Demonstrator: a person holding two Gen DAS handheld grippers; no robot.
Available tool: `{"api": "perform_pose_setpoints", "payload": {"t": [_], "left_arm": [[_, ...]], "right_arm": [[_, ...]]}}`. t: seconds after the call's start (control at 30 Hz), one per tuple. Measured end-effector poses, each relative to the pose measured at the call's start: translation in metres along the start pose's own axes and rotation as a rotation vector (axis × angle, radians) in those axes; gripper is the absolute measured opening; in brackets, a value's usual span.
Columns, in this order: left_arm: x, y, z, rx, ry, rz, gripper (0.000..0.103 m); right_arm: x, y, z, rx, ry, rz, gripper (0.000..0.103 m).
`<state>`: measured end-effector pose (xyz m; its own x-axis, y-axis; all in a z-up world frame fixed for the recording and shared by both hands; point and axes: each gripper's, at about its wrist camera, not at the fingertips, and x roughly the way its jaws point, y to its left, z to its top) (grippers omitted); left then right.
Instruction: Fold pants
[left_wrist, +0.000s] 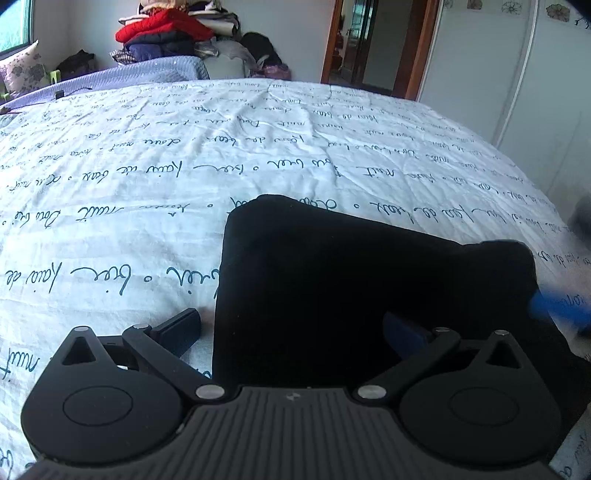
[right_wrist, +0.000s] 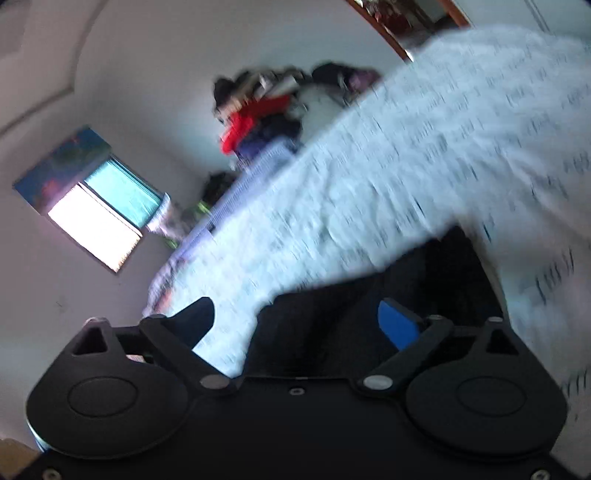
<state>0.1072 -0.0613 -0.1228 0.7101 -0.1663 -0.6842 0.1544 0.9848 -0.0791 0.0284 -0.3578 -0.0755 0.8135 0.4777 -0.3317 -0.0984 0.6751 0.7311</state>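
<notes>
The black pants lie folded into a compact block on the white bedspread with blue handwriting. My left gripper is open, low over the near edge of the pants, its left finger on the bedspread and its right blue-padded finger over the cloth. A blurred blue finger of my right gripper shows at the pants' right edge. The right wrist view is tilted and motion-blurred; my right gripper is open, with the black pants between and under its fingers.
A pile of red and dark clothes sits beyond the bed's far edge by a purple cover. A doorway and white wardrobe stand at the right. A window is on the left wall.
</notes>
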Motion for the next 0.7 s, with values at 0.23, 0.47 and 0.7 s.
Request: {"api": "perform_pose_setpoints", "payload": {"t": [0.23, 0.47, 0.7], "left_arm": [[-0.063, 0.009, -0.020, -0.033, -0.046, 0.003, 0.101], [-0.082, -0.020, -0.090, 0.138, -0.027, -0.085, 0.102], [-0.115, -0.018, -0.071, 0.169, -0.114, -0.106, 0.099]], "right_arm": [[-0.038, 0.003, -0.009, -0.080, -0.040, -0.068, 0.091], [-0.042, -0.012, -0.049, -0.047, 0.022, 0.042, 0.099], [-0.049, 0.002, -0.013, 0.029, -0.049, 0.120, 0.097]]}}
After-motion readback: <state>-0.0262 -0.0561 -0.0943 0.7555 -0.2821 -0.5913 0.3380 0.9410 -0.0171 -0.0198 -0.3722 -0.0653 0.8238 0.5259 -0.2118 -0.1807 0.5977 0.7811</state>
